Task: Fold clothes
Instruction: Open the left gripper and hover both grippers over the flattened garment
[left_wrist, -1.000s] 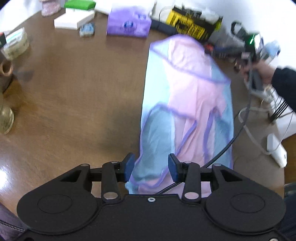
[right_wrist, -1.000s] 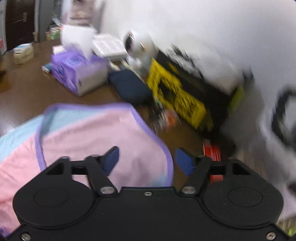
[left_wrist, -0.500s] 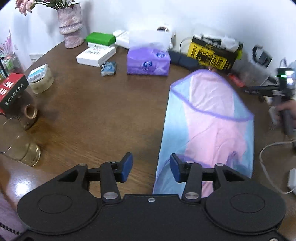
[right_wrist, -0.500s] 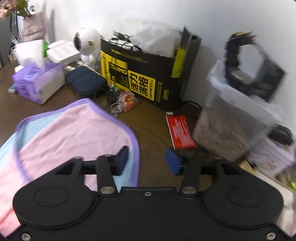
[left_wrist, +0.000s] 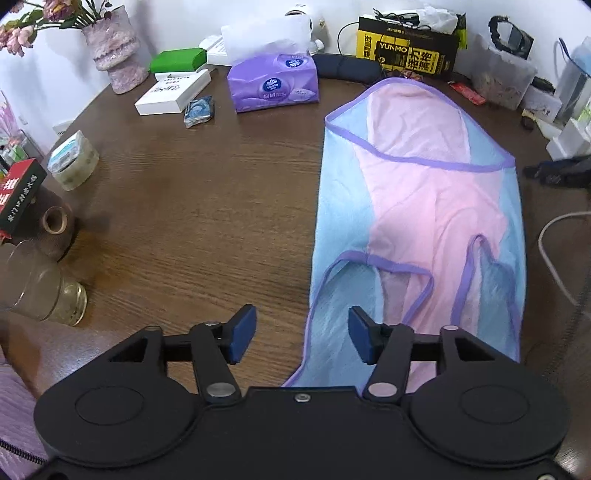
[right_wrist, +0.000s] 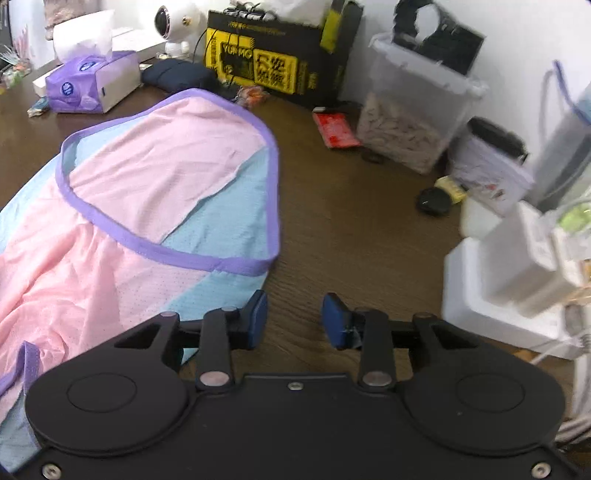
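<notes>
Now mid-fold: pink-and-blue sleeveless top (left_wrist: 424, 206) lies flat on wooden table (left_wrist: 203, 206), left gripper (left_wrist: 302, 334) opening over its hem edge, right gripper (right_wrist: 294, 320) closing on nothing beside it; next needs regrasp.

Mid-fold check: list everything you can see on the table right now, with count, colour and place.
garment: 1, pink and light blue with purple trim, flat on the table's right half
table: 1, dark brown wood
tissue box: 1, purple, far edge beyond the garment
white box: 1, white, far left
green box: 1, green, behind the white box
vase: 1, pinkish, far left corner, holding flowers
tape roll: 1, pale, left edge
glass: 1, clear, near left
yellow-black box: 1, by the wall
plastic bin: 1, clear, right of that box
red packet: 1, beside the bin
left gripper: jaws opening, over the garment's near left edge, nothing gripped
right gripper: jaws closing, over bare table beside the garment
</notes>
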